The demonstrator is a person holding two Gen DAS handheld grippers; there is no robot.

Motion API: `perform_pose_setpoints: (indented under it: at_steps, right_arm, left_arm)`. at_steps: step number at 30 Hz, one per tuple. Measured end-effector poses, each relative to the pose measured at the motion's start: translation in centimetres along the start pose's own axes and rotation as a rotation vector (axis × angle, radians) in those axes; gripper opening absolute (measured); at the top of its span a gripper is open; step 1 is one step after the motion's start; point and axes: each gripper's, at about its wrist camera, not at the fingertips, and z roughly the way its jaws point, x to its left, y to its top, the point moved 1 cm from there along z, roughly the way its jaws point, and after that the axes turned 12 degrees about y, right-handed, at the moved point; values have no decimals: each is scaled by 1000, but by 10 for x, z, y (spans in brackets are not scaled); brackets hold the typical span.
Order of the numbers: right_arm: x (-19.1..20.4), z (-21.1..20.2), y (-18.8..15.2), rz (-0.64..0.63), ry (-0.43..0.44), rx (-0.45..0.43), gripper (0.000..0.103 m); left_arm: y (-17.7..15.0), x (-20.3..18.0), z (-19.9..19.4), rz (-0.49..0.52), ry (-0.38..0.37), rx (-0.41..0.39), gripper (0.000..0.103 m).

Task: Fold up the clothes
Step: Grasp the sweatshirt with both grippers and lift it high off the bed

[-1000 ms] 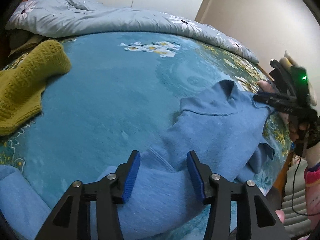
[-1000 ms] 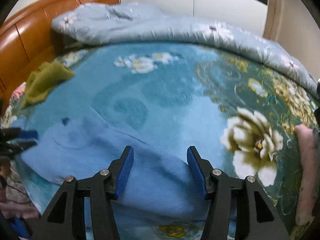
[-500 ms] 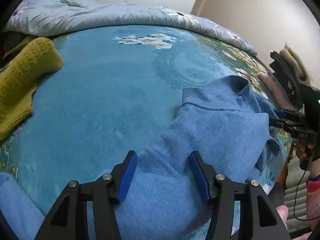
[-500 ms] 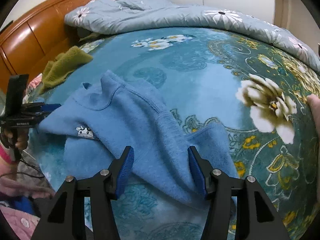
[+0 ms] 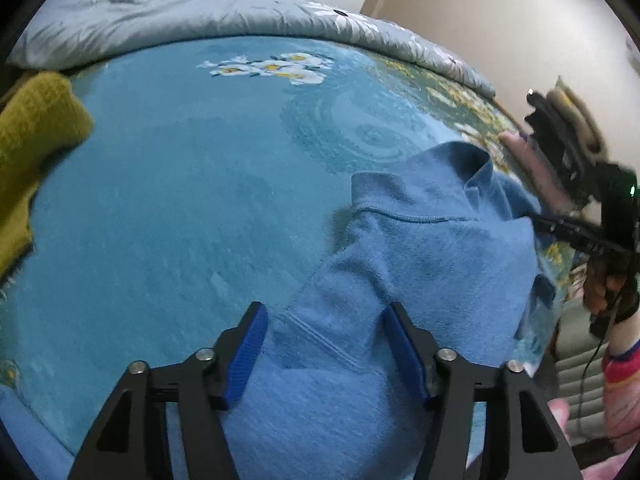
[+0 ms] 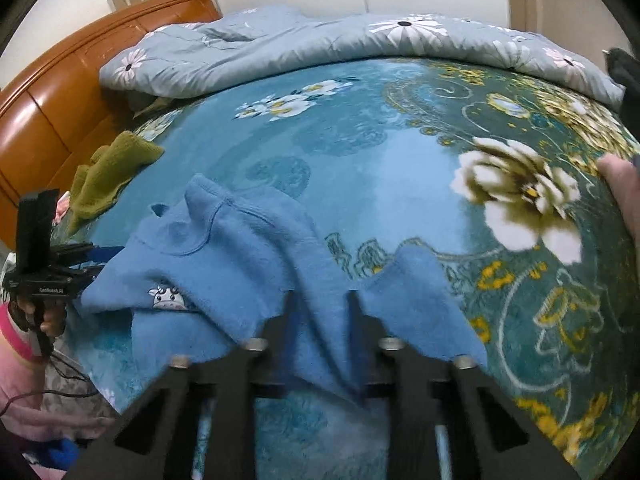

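A blue fleece sweater lies rumpled on the teal floral bedspread. In the left wrist view my left gripper is open, its blue pads on either side of a sleeve near the cuff. In the right wrist view the sweater shows its collar and a small cow patch. My right gripper has its jaws drawn in on a fold of the sweater's fabric. The right gripper also shows at the sweater's far edge in the left wrist view.
A mustard knit garment lies at the left, also seen in the right wrist view. A grey-blue floral duvet is bunched along the far side. A wooden headboard stands at the left. A pink item lies at the bed's right edge.
My right gripper's jaws have closed from wide open onto a fold of the blue sweater. My left gripper stays open and has edged forward over the sleeve.
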Motion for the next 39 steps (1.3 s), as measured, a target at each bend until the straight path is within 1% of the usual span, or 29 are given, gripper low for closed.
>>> perform_pose_setpoints:
  at_steps: [1, 2, 4, 5, 7, 9, 12, 17, 20, 21, 22, 23, 25, 27, 30, 32, 33, 34, 35, 37, 39]
  right_arm:
    - [0, -4, -2, 13, 10, -8, 9]
    - [0, -7, -5, 25, 20, -17, 8]
    - [1, -16, -9, 39, 29, -36, 7]
    - [4, -20, -10, 36, 25, -47, 6]
    - [12, -29, -11, 26, 13, -76, 6]
    - [20, -41, -9, 12, 3, -118, 6]
    - [24, -50, -12, 14, 5, -154, 6]
    - [25, -48, -29, 25, -11, -128, 6]
    - [23, -46, -39, 40, -25, -104, 6]
    - [22, -45, -40, 45, -30, -94, 6]
    - [22, -42, -41, 47, -34, -84, 6]
    - [23, -40, -42, 46, -39, -77, 6]
    - [23, -35, -43, 41, -48, -60, 6]
    - [23, -28, -44, 40, -61, -41, 6]
    - [21, -19, -46, 54, -75, -22, 6]
    - [21, -15, -47, 68, -83, -15, 6]
    - [21, -14, -48, 77, -89, -13, 6]
    - [21, -14, -48, 89, -92, -17, 6]
    - [21, -16, -47, 104, -93, -26, 6]
    - [22, -21, -43, 129, -98, -50, 6]
    - [27, -32, -33, 135, -111, -91, 5]
  left_arm:
    - [-2, 0, -3, -7, -13, -3, 43]
    - [-4, 1, -7, -12, -21, -14, 40]
    - [-9, 2, -17, -21, -36, -36, 26]
    - [-12, 2, -21, -26, -44, -47, 23]
    - [-16, 3, -31, -36, -59, -68, 10]
    - [-21, 4, -40, -44, -75, -90, 10]
    - [-28, 3, -50, -30, -94, -114, 10]
    - [-40, -2, -38, -14, -60, -83, 11]
    - [-40, -8, -33, 12, -21, -88, 14]
    - [-39, -10, -31, 21, -10, -87, 18]
    - [-38, -11, -29, 30, 5, -88, 25]
    - [-38, -13, -27, 40, 19, -90, 28]
    - [-36, -17, -21, 67, 58, -94, 39]
    - [-36, -17, -18, 83, 87, -100, 45]
    - [-36, -15, -18, 76, 86, -105, 46]
    - [-37, -12, -19, 68, 81, -106, 45]
    - [-37, -13, -21, 66, 87, -110, 39]
    - [-34, -12, -25, 58, 98, -120, 23]
    - [-30, -12, -29, 50, 109, -130, 15]
    - [-24, -12, -36, 34, 131, -149, 10]
    - [-18, -11, -43, 18, 154, -169, 8]
